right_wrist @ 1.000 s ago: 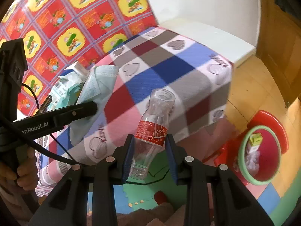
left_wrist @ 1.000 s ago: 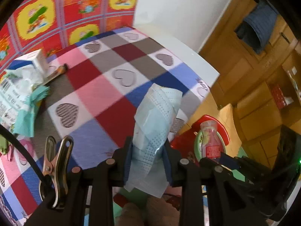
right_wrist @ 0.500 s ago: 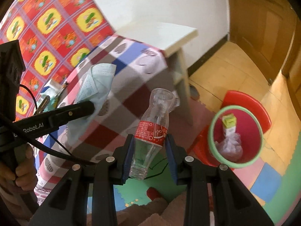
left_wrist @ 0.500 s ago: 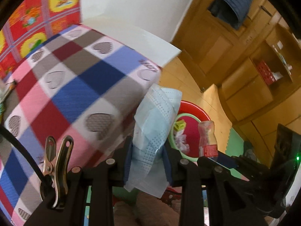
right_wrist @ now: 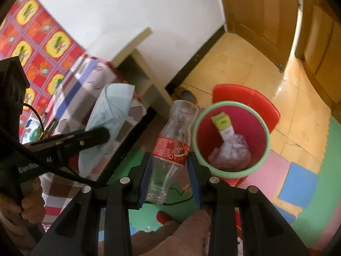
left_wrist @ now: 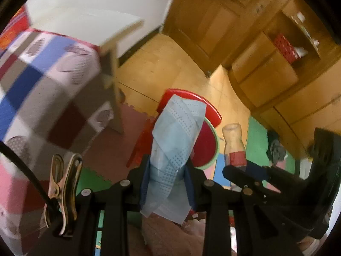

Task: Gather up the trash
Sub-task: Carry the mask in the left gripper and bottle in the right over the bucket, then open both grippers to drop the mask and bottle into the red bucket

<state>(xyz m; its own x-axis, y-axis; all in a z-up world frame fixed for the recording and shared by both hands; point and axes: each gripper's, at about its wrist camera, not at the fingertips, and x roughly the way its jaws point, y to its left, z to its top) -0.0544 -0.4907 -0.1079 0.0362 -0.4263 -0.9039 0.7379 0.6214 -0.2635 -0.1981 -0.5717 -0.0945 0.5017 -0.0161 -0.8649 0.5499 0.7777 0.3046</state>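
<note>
You are holding a clear bottle (right_wrist: 170, 149) pinched at its red label in the right gripper (right_wrist: 169, 170), just left of the red bin (right_wrist: 230, 104) with the green rim, not yet over it. Your left gripper (left_wrist: 167, 183) is clamping a crumpled blue face mask (left_wrist: 177, 136), the bin lying beyond it on the floor. Carry each piece fully over the opening before letting go; the bottle may bounce off the rim, and the mask may drift or cling.

Black two-finger tool (right_wrist: 169, 177), blue pads (right_wrist: 145, 176), silver screws, black cable, metal clip (left_wrist: 64, 194)
</note>
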